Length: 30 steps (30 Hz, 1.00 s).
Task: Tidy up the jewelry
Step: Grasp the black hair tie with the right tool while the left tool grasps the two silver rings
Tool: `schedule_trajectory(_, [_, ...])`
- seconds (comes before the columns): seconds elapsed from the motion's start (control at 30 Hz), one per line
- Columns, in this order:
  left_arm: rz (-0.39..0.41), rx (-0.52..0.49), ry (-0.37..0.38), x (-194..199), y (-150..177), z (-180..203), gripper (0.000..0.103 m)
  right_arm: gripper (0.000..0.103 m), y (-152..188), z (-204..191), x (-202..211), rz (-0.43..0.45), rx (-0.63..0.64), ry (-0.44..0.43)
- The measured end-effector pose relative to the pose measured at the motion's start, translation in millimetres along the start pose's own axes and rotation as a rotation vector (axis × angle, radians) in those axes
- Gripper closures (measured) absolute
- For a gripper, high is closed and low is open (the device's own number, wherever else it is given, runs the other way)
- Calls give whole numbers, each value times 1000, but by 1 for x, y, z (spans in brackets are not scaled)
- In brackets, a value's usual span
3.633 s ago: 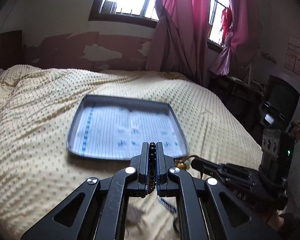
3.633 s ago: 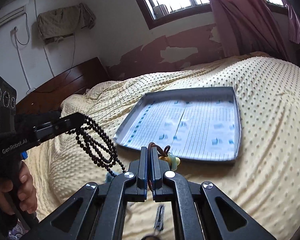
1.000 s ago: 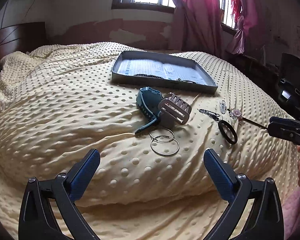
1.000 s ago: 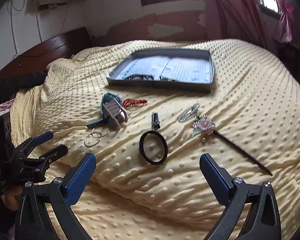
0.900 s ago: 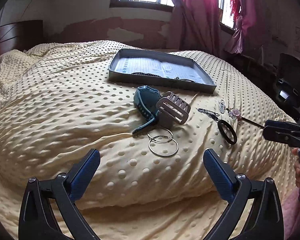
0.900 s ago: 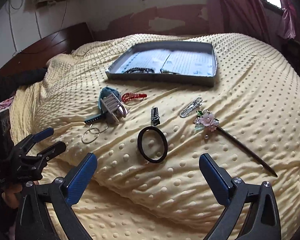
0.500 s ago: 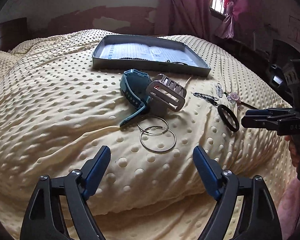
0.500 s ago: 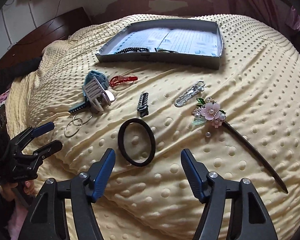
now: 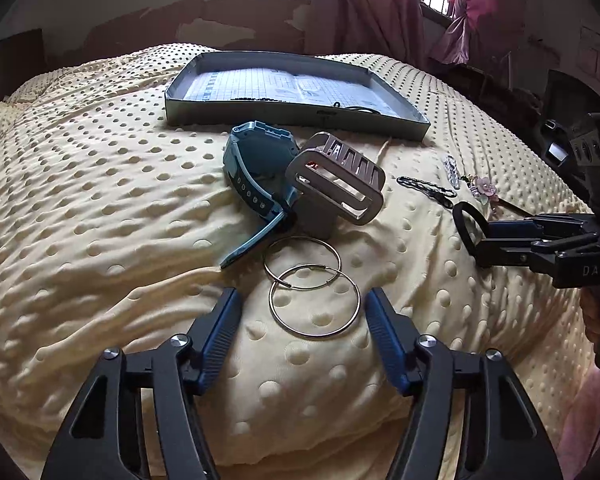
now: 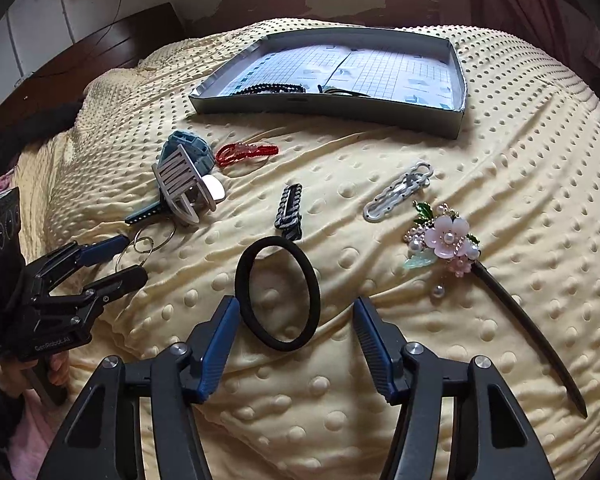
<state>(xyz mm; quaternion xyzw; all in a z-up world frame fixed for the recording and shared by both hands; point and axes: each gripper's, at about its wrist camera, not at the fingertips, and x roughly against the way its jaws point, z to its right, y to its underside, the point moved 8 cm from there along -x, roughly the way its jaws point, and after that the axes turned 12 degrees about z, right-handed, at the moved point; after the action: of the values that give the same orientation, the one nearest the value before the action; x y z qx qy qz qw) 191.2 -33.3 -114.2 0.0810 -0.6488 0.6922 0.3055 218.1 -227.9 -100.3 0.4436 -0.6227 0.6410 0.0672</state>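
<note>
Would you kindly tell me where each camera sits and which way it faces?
Left wrist: on the left gripper, open over the hoop earrings, facing the tray; right gripper at its right.
Right wrist: on the right gripper, open over the black hair tie; left gripper and a hand at left.
Shared: tray, earrings, hair tie, watch.

The left tool, jaws spread, flanks the nearer of two hoop rings on the bedspread.
</note>
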Motion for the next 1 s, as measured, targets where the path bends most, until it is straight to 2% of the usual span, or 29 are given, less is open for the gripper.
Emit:
schedule_trajectory(0.23, [-4,15,11,0,0,0,63,46,0,-9,-4,-3,30,5])
schedule_trajectory(0.77, [22,11,-19,6,0,4,64,47,8,-16,-10,-24,65,9])
schedule_trajectory(0.83, [26,19,-19,7,0,3,64,60,9,-16,-10,-26,69,18])
schedule_trajectory(0.97, [39,16,-25,10,-1,4,64,79,10,-14,-9,-26,53,20])
schedule_trajectory(1.0, [44,13,-28,12,-1,4,64,86,9,-14,-8,-23,54,22])
